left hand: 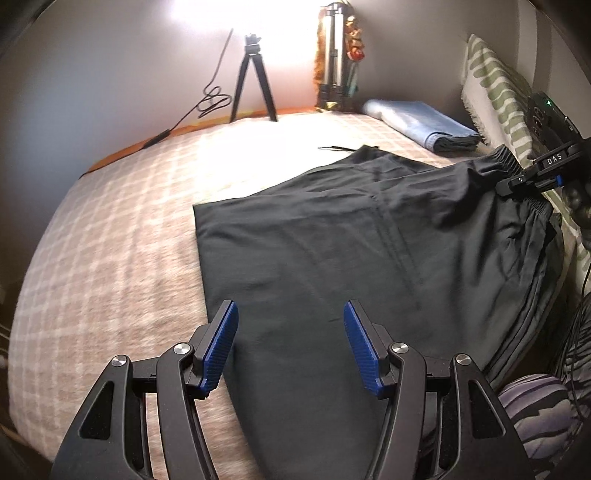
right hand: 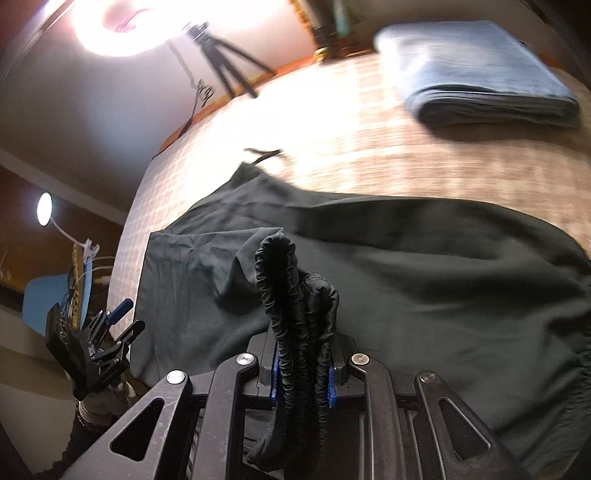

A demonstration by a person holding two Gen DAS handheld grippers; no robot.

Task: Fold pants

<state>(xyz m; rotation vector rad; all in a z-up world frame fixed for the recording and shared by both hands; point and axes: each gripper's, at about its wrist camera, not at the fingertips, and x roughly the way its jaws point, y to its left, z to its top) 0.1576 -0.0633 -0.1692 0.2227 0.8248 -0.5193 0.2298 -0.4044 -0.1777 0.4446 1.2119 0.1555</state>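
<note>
The pants [left hand: 351, 236] are spread flat on the bed [left hand: 122, 229], dark fabric lying over the checked cover, with the hem end toward the left gripper [left hand: 290, 343] and the waistband [right hand: 295, 295] toward the right gripper [right hand: 303, 384]. The left gripper is held above the near leg end of the pants with its jaws wide apart; nothing is gripped between the blue pads [left hand: 218, 350]. The right gripper's jaws are closed tight on the bunched elastic waistband, which is lifted off the bed and stands up in folds between the pads. In the left wrist view the right gripper [left hand: 532, 181] is seen at the far right edge of the pants, clamped on the gathered waistband [left hand: 506, 158]. A folded blue cloth [left hand: 421, 125] lies on the bed beyond the pants, well apart from them. A tripod [left hand: 253, 81] stands at the far edge of the bed, under a bright lamp [right hand: 122, 22].
</note>
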